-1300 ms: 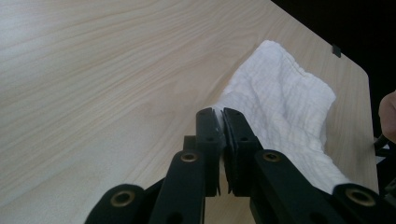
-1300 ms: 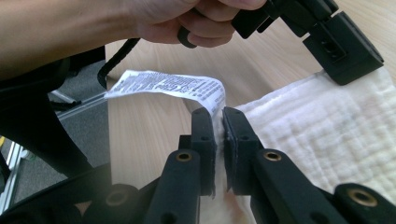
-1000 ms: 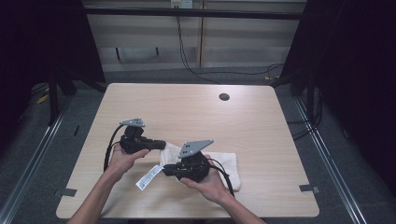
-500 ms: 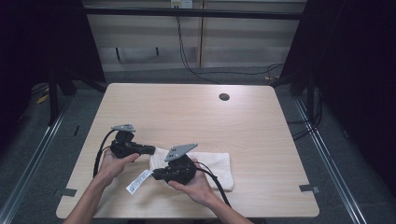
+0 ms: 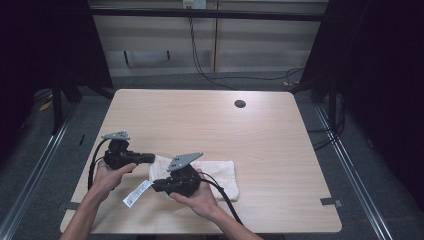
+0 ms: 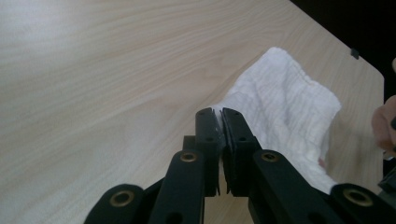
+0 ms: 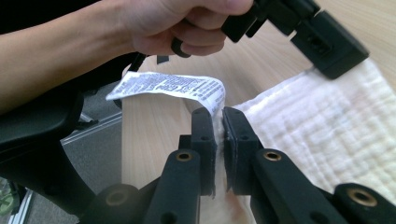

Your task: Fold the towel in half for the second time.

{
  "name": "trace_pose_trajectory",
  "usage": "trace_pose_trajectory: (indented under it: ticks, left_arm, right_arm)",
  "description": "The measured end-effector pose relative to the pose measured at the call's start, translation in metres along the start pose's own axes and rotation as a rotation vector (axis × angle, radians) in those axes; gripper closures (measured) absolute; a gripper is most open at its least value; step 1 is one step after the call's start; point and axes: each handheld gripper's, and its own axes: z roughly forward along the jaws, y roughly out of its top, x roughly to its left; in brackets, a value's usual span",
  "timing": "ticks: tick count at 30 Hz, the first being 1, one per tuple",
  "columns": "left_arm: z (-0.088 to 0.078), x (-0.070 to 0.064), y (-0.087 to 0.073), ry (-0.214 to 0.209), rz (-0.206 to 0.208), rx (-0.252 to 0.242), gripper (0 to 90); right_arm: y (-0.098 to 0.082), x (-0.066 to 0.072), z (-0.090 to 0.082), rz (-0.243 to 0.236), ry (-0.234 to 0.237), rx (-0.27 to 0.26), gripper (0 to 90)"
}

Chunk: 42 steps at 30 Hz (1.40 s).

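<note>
White towel (image 5: 212, 172) lying flat on the near part of the light wood desk (image 5: 260, 135), well short of the round hole (image 5: 240, 104) near the far edge. Left gripper (image 6: 221, 122) clamped on the towel's left corner, cloth pinched between the closed jaws, as seen in the left gripper view. Right gripper (image 7: 219, 122) clenched on the towel's near-left edge, right where the printed care label (image 7: 168, 87) is attached; label sticking out leftward from the towel. In the high view, left gripper (image 5: 150, 158) just left of the towel, right gripper (image 5: 156, 186) at its near-left corner, both hands close together. Left hand (image 7: 177, 23) visible above the label in the right gripper view.
</note>
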Motion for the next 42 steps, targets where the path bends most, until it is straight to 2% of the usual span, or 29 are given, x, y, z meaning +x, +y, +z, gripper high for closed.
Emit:
trace_pose_trajectory:
  ticks: [3, 4, 6, 9, 13, 19, 22, 27, 34, 42]
  left_arm:
    - [-0.005, -0.002, 0.007, -0.004, 0.001, -0.036, 86.1]
    - [-0.005, -0.004, 0.007, -0.003, 0.006, -0.031, 86.2]
    - [-0.003, -0.007, 0.007, -0.001, 0.009, -0.025, 86.2]
    - [0.001, -0.007, 0.009, 0.006, 0.002, -0.015, 86.1]
    - [0.008, -0.011, 0.014, 0.010, 0.009, 0.003, 86.0]
    - [0.024, -0.023, 0.021, -0.010, 0.025, 0.020, 86.0]
    - [0.030, -0.028, 0.026, -0.017, 0.030, 0.024, 86.0]
    - [0.039, -0.033, 0.033, -0.010, 0.034, 0.030, 85.9]
    - [0.057, -0.037, 0.040, -0.030, 0.035, 0.049, 85.8]
    - [0.076, -0.045, 0.049, -0.041, 0.051, 0.071, 85.8]
  right_arm:
    - [0.001, 0.000, -0.001, -0.006, -0.010, -0.016, 84.0]
    - [0.002, 0.000, -0.003, -0.001, -0.007, -0.050, 84.0]
    - [0.002, 0.002, -0.005, -0.001, -0.004, -0.065, 84.0]
    - [0.003, 0.004, -0.008, -0.021, -0.015, -0.055, 84.1]
    - [0.001, 0.003, -0.015, -0.013, -0.039, -0.060, 84.0]
    - [0.001, 0.005, -0.028, -0.033, -0.056, -0.053, 84.0]
    - [0.001, 0.006, -0.041, -0.048, -0.073, -0.054, 84.0]
    - [0.001, 0.001, -0.053, -0.032, -0.083, -0.064, 84.0]
    - [-0.008, -0.005, -0.069, -0.015, -0.121, -0.068, 83.6]
    - [-0.018, -0.010, -0.084, 0.007, -0.139, -0.067, 83.5]
